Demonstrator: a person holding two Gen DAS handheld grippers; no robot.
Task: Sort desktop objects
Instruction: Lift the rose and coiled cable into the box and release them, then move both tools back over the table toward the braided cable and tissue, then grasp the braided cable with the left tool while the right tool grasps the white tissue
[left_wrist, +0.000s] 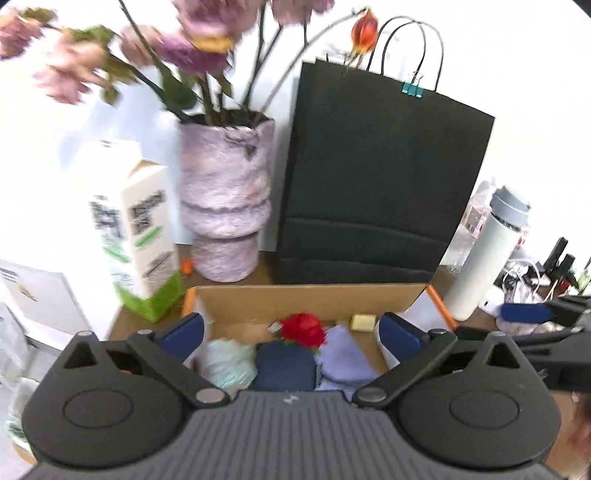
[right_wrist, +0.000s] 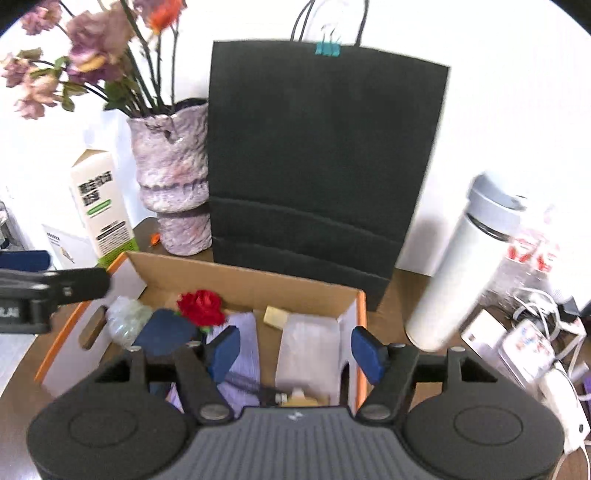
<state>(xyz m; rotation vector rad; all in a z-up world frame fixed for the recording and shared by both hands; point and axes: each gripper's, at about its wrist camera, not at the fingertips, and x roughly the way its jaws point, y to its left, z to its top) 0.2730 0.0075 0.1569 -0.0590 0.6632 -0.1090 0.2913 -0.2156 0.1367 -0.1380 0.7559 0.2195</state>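
Both tools hover over the cardboard box (right_wrist: 258, 284), left tool (left_wrist: 291, 332) and right tool (right_wrist: 295, 349) each spread apart, empty; a red flower (right_wrist: 201, 306) lies inside.

Brown wooden desktop (right_wrist: 391, 295), bare only in small patches. Standing directly on it: open cardboard box (right_wrist: 258, 282) with orange edges at the front; tall black paper bag (right_wrist: 317, 155) just behind the box; mottled pink vase (right_wrist: 171, 177) left of the bag; white-and-green carton (right_wrist: 101, 210) further left; white flask (right_wrist: 458, 273) with grey lid on the right. Past the flask, white cables and chargers (right_wrist: 535, 343), possibly a power strip, blurred.
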